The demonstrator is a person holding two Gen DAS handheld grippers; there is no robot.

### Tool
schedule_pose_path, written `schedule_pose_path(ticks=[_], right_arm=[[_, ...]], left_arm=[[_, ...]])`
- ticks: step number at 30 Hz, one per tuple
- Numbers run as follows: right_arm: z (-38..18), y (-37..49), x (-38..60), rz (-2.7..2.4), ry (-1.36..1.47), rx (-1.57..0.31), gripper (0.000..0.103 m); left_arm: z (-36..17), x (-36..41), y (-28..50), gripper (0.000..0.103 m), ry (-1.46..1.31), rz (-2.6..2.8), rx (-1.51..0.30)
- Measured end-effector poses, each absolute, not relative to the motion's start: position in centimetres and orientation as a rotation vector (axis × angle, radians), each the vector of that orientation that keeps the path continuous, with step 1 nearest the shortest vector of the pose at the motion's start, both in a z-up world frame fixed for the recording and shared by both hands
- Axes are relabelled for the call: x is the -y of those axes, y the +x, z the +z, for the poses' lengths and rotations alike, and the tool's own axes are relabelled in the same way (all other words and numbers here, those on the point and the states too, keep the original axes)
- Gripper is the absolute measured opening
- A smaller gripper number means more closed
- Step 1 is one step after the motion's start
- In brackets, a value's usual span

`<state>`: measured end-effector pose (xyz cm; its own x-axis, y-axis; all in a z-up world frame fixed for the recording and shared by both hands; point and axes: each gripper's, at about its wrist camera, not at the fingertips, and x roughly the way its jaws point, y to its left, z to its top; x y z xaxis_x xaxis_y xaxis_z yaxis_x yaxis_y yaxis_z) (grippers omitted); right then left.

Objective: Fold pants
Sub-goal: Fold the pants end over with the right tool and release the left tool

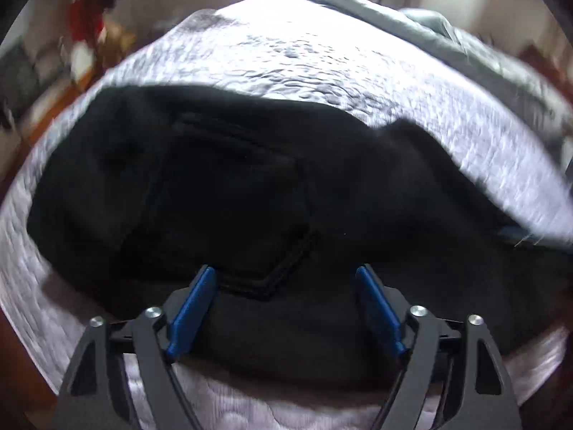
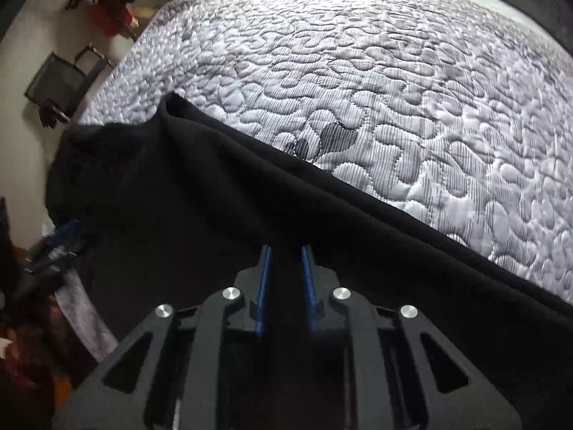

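**Carrying the fold over evenly**

My right gripper (image 2: 286,251) pinches a ridge of the black pants (image 1: 250,186), which lie along the mattress's (image 2: 394,71) near edge. My left gripper (image 1: 286,276) hovers wide open, empty, above the pocket. I'd grab there first, then lift together.

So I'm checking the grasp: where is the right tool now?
The right tool is clamped on the black pants' edge, beside the quilted mattress.
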<state>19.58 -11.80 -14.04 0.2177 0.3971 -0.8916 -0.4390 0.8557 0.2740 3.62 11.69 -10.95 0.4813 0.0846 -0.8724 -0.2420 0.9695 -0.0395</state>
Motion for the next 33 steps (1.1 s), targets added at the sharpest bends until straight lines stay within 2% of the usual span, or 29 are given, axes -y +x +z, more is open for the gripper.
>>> schedule_pose_path(ticks=[2, 4, 9, 17, 22, 25, 28, 30, 31, 32, 33], right_arm=[[-12.7, 18.9, 13.6, 0.574, -0.008, -1.194, 0.032], [-11.5, 17.7, 16.1, 0.53, -0.001, -1.157, 0.037], [-10.4, 14.4, 27.0, 0.363, 0.145, -1.143, 0.04], [-11.7, 7.9, 46.4, -0.012, 0.361, -1.176, 0.049], [-13.9, 7.7, 52.1, -0.067, 0.458, -1.189, 0.049], [-15.2, 8.4, 53.1, -0.062, 0.522, -1.194, 0.053], [-16.0, 8.9, 54.2, -0.024, 0.597, -1.165, 0.065], [-15.8, 9.3, 54.9, -0.009, 0.625, -1.135, 0.065], [-15.9, 9.6, 55.2, -0.006, 0.629, -1.125, 0.059], [-16.0, 9.8, 55.3, -0.012, 0.622, -1.123, 0.046], [-15.9, 10.0, 55.5, -0.019, 0.612, -1.119, 0.039]], left_arm=[[-10.5, -10.4, 3.6, 0.087, -0.097, 0.217, -1.067], [-9.6, -9.5, 3.2, 0.087, -0.152, 0.157, -1.052], [-8.1, -5.2, 3.1, 0.088, -0.255, 0.009, -1.048], [-9.5, 2.4, 5.0, 0.089, -0.19, -0.09, -1.1], [-10.5, 3.9, 5.5, 0.089, -0.176, -0.054, -1.145], [-10.6, 4.2, 5.6, 0.089, -0.142, -0.052, -1.153], [-10.6, 4.1, 5.7, 0.089, -0.128, -0.054, -1.165], [-10.6, 3.8, 5.3, 0.089, -0.128, -0.058, -1.17], [-10.6, 3.7, 5.1, 0.089, -0.127, -0.061, -1.172], [-10.5, 3.6, 5.1, 0.089, -0.125, -0.062, -1.174], [-10.5, 3.4, 4.9, 0.089, -0.123, -0.063, -1.177]])
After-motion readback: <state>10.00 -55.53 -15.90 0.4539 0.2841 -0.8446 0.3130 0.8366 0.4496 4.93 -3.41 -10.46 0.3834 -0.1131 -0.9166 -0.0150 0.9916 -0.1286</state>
